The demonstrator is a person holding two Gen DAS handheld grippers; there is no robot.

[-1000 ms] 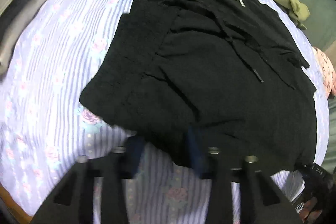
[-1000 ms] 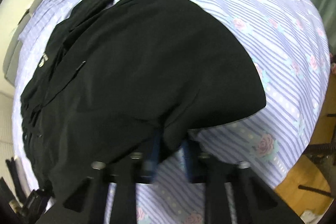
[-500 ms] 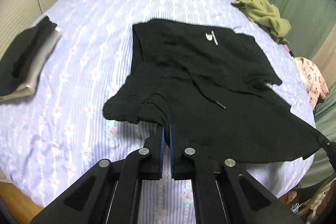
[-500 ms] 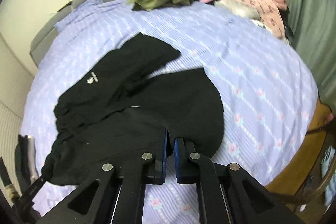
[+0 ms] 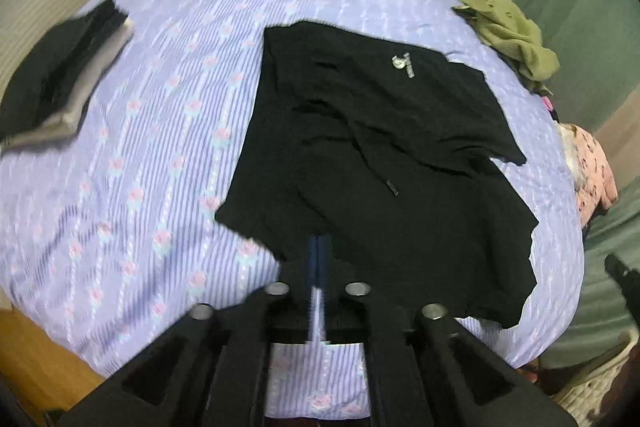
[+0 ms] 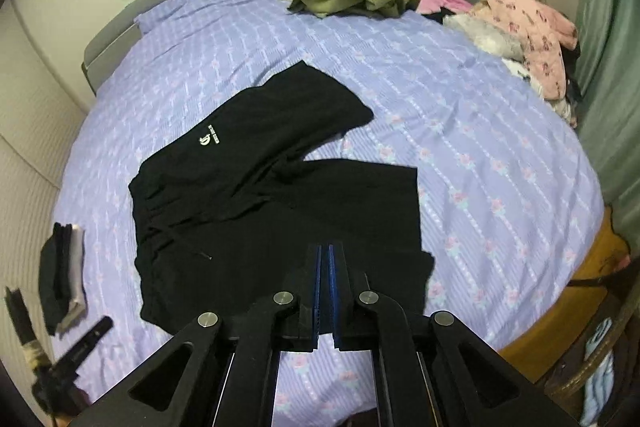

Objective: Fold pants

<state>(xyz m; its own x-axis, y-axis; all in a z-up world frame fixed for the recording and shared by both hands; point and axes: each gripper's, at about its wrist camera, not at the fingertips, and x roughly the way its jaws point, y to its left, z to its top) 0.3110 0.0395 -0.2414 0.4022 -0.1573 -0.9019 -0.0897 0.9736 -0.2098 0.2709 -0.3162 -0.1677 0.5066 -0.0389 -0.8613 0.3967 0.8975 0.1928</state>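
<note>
The black pants (image 5: 384, 163) are being lifted by their near edge off the striped lilac bedspread (image 5: 152, 131), where a second ago that edge was lying flat with both sets of jaws only just arriving at it. In both wrist views much more of the bed is now being taken in than a second ago, so both hands are judged to have been raised. The left gripper (image 5: 318, 251) is being held nearly closed on the near hem; its jaws have just been parting slightly, yet black cloth is still being pinched between them. The right gripper (image 6: 325, 267) is being kept clamped on the lower leg fabric, its blue pads almost meeting. Both tools are being pointed steeply down toward the bed. The far half of the pants, with the white logo (image 6: 209, 139), is still resting on the cover. A fold away from the person is judged to be starting, with the first crease not yet laid.
</note>
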